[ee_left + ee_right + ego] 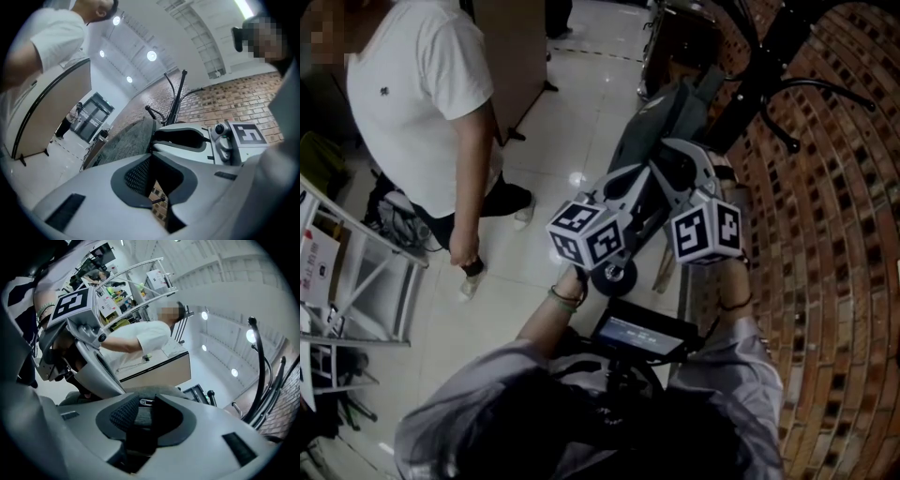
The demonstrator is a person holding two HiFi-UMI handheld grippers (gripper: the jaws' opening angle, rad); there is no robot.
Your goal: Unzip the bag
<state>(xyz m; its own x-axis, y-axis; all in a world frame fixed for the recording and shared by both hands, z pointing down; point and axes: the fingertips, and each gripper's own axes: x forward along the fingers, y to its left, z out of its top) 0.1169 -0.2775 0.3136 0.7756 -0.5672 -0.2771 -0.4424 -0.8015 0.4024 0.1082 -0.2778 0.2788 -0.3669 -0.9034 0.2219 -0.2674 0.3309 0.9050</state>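
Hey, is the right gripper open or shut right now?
Open. In the right gripper view, the right gripper's jaws stand apart, and the metal zipper pull of the bag shows in the gap at their tips.

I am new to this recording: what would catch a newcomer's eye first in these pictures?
Two black-and-white marker cubes sit at the centre of the head view, just before a grey bag beside the brick wall at right. A person in a white T-shirt stands at upper left. In the right gripper view, a metal zipper pull lies between the open jaws of the right gripper.
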